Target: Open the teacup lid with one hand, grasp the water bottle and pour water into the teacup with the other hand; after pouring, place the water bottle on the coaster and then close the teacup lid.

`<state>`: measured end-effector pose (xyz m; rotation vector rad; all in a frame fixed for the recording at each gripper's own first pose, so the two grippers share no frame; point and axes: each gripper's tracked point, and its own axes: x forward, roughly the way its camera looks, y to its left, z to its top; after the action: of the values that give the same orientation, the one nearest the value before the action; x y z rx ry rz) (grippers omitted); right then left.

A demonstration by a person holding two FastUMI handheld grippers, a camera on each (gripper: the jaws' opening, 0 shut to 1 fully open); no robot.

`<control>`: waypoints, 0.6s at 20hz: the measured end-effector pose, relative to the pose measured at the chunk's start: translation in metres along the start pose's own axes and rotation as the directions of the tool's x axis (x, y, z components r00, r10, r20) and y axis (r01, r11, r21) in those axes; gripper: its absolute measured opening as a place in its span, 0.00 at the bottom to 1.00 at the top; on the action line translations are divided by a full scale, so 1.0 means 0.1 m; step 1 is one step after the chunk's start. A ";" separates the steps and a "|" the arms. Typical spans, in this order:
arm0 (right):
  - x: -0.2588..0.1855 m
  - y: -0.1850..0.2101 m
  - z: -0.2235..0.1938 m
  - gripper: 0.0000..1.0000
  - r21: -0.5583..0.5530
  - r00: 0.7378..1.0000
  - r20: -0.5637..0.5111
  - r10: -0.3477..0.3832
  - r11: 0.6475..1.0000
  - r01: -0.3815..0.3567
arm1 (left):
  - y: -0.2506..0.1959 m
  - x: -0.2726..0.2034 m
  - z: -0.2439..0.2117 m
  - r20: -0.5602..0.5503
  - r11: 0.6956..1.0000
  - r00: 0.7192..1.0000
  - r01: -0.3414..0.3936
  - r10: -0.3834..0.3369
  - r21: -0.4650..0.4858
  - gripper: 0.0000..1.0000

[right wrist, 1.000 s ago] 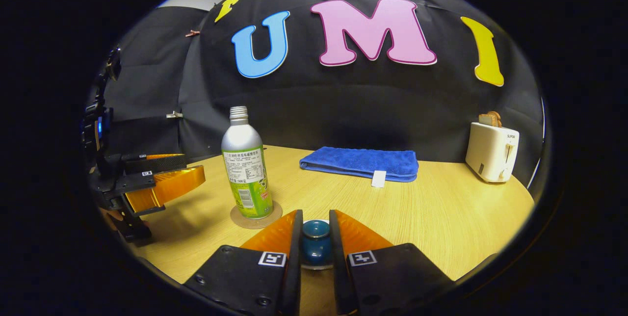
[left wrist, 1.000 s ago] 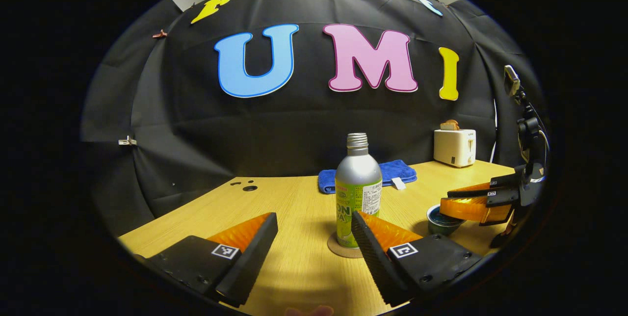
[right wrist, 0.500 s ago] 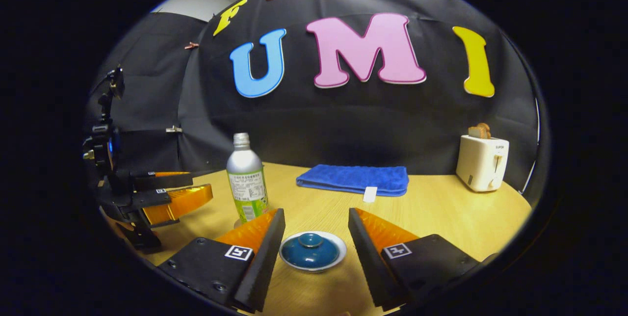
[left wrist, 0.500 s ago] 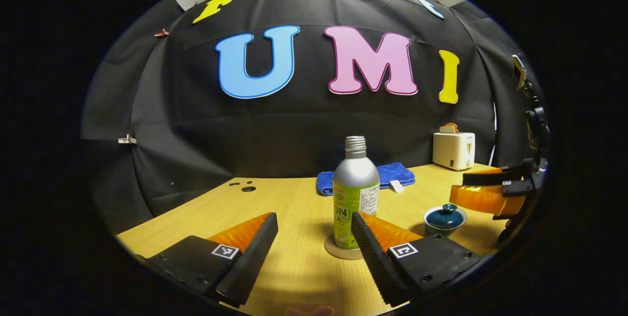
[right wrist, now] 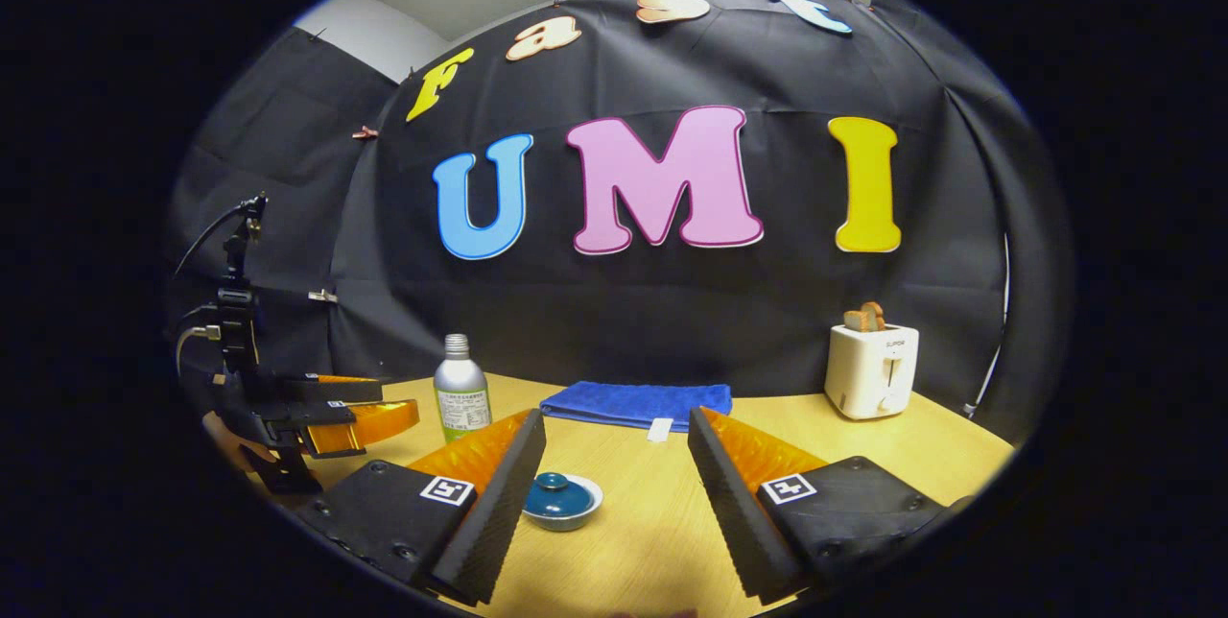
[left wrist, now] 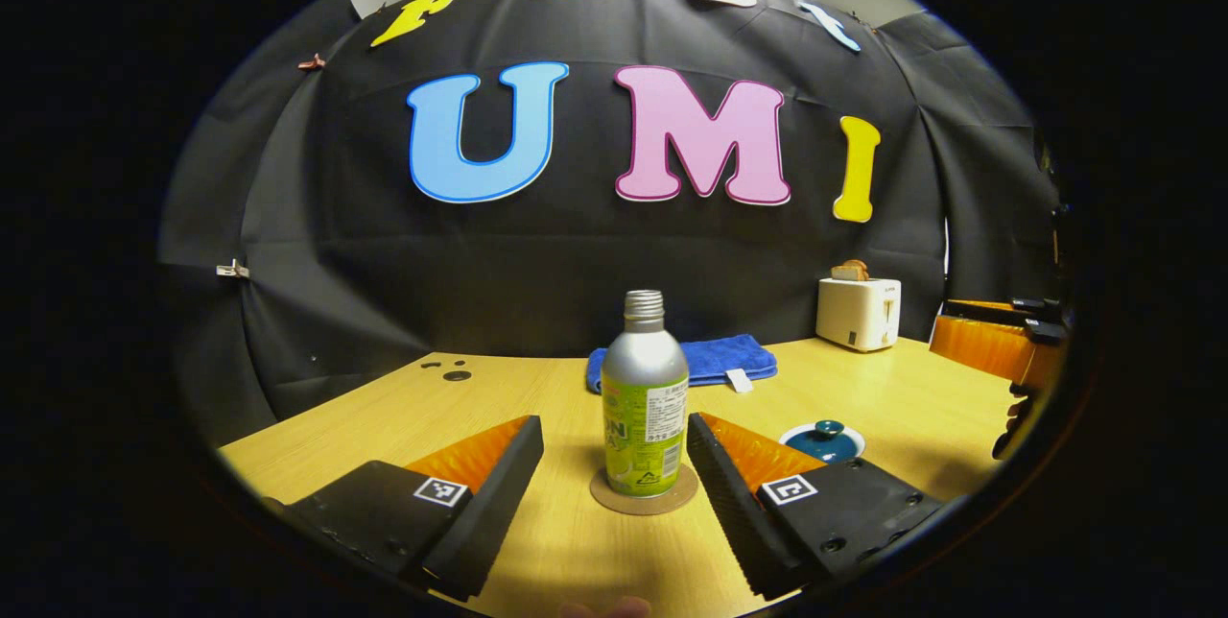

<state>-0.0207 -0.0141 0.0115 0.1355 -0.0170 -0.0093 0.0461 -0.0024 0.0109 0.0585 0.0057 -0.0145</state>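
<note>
In the left gripper view, the left gripper (left wrist: 614, 450) has its jaws spread, empty, with the bottle (left wrist: 644, 395) upright on its coaster (left wrist: 643, 497) between them farther off on the desk (left wrist: 403, 416). Right of it sits the lidded teacup (left wrist: 822, 439). In the right gripper view, the right gripper (right wrist: 614, 464) hangs above the desk, jaws spread and empty, with the teacup just beside its left finger.

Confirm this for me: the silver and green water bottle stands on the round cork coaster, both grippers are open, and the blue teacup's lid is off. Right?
Not quite: the lid sits on the blue teacup, as the right gripper view shows. The silver and green water bottle does stand on the round cork coaster, and the left gripper and right gripper are open.
</note>
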 end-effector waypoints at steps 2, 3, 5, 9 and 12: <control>-0.06 -0.07 0.03 0.93 0.016 1.000 0.007 -0.007 1.000 0.007 | -0.05 -0.03 0.04 0.010 1.000 1.000 0.005 -0.005 0.009 0.96; -0.08 -0.11 0.03 0.96 0.020 1.000 0.008 -0.010 1.000 0.010 | -0.06 -0.03 0.06 0.014 1.000 1.000 0.002 -0.002 0.012 0.96; -0.12 -0.17 0.01 0.93 0.024 1.000 0.005 -0.014 1.000 0.014 | -0.08 -0.03 0.05 0.012 1.000 1.000 0.003 -0.003 0.013 0.95; -0.15 -0.24 -0.02 0.93 0.015 1.000 -0.003 -0.031 0.999 0.031 | -0.09 -0.04 0.03 0.007 1.000 1.000 -0.003 0.002 0.026 0.95; -0.15 -0.24 -0.01 0.93 0.009 0.999 0.002 -0.034 0.999 0.034 | -0.08 -0.04 0.01 0.001 1.000 1.000 -0.005 0.005 0.026 0.95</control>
<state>-0.0357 -0.0377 0.0074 0.1445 -0.0170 -0.0434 0.0422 -0.0105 0.0118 0.0842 0.0048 -0.0098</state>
